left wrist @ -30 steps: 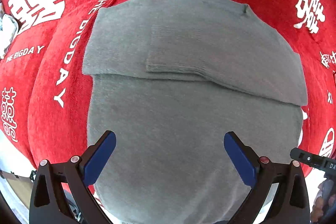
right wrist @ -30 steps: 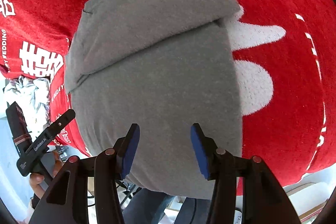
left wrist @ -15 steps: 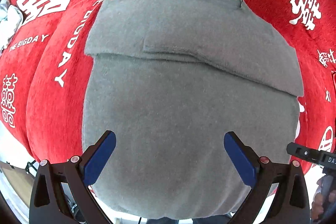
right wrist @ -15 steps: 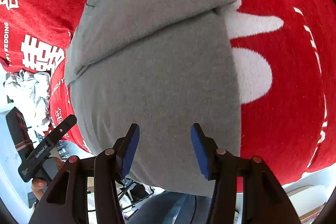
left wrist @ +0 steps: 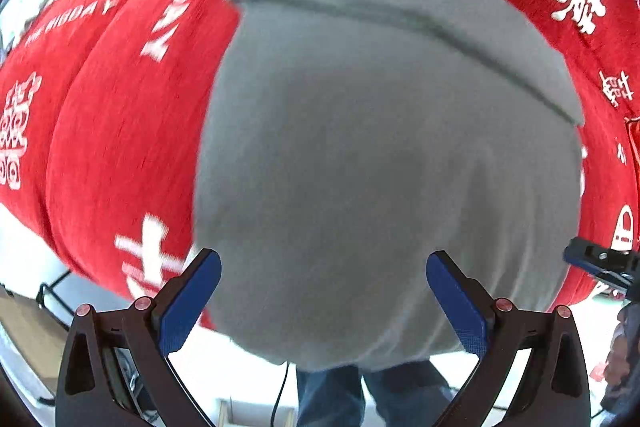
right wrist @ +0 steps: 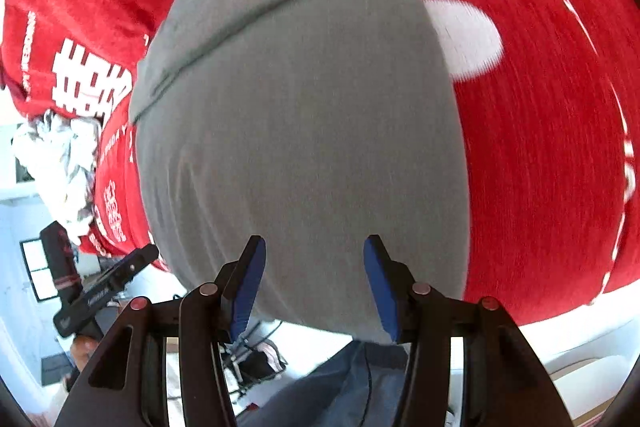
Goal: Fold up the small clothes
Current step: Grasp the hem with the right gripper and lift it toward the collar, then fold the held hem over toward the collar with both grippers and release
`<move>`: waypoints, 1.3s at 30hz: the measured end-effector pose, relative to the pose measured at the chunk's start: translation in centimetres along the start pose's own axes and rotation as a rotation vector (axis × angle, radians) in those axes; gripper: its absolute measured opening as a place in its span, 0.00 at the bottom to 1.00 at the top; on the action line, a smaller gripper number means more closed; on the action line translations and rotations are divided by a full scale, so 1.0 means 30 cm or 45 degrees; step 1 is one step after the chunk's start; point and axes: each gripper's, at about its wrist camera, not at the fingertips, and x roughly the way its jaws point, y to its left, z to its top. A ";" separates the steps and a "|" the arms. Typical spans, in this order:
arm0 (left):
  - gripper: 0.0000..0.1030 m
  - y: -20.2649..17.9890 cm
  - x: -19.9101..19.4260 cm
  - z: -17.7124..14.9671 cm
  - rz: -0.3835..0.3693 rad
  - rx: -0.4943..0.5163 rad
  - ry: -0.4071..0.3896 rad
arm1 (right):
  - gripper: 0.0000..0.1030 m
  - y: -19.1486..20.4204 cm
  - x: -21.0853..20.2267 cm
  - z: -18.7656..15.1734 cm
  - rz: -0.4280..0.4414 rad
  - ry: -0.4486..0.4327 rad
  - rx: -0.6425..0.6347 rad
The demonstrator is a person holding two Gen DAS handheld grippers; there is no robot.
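— Grey knit garment (left wrist: 360, 155): where, seen from the left hand-held gripper (left wrist: 323, 291)?
— Straight ahead of and beneath the blue pads, spread flat on the red cloth with white characters (left wrist: 120, 107) covering the table. Top part already turned down into a band across the far side; near hem draped over the table's front edge, just past the fingertips.
— And from the right hand-held gripper (right wrist: 314, 281)?
— Same garment (right wrist: 300, 131), filling the view in front of the pads, near hem directly below and between them. Folded band lying away toward the upper left.
— State of the two tools?
— Left: spread wide, nothing between the pads, no contact with the cloth. Right: roughly half spread, also empty, hanging over the hem without pinching it.
— Handling?
— Likely light and limp, soft fine knit, not slippery, not fragile. No stiffness to hold a shape, so probably sagging in the middle if lifted from one point only. Plush red cloth underneath probably grippy, so dragging risks bunching; lifting clear looks safer.
— Where to take hold?
— Best guess: the near hem, one corner for each tool, pinching through both layers close to the edge, then carrying it up and over toward the folded band.
— Anything else around?
— Crumpled white cloth (right wrist: 60, 163) off to the left of the right tool, well apart.
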 end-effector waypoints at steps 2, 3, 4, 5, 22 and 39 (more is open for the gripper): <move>1.00 0.062 0.021 -0.060 0.001 -0.021 0.026 | 0.54 -0.030 0.006 -0.061 -0.011 0.023 -0.004; 1.00 0.082 0.029 -0.075 0.001 -0.028 0.036 | 0.54 -0.046 0.012 -0.088 -0.019 0.038 -0.003; 1.00 0.106 0.045 -0.100 -0.001 -0.041 0.056 | 0.54 -0.068 0.024 -0.124 -0.033 0.059 -0.001; 1.00 0.135 0.072 -0.133 -0.013 -0.058 0.092 | 0.54 -0.084 0.037 -0.149 -0.045 0.074 0.001; 0.74 0.145 0.290 -0.282 -0.289 -0.099 0.227 | 0.07 -0.196 0.242 -0.293 0.029 0.162 0.094; 0.12 0.164 -0.150 -0.044 -0.622 -0.048 -0.055 | 0.07 0.091 -0.152 0.058 0.588 -0.148 0.074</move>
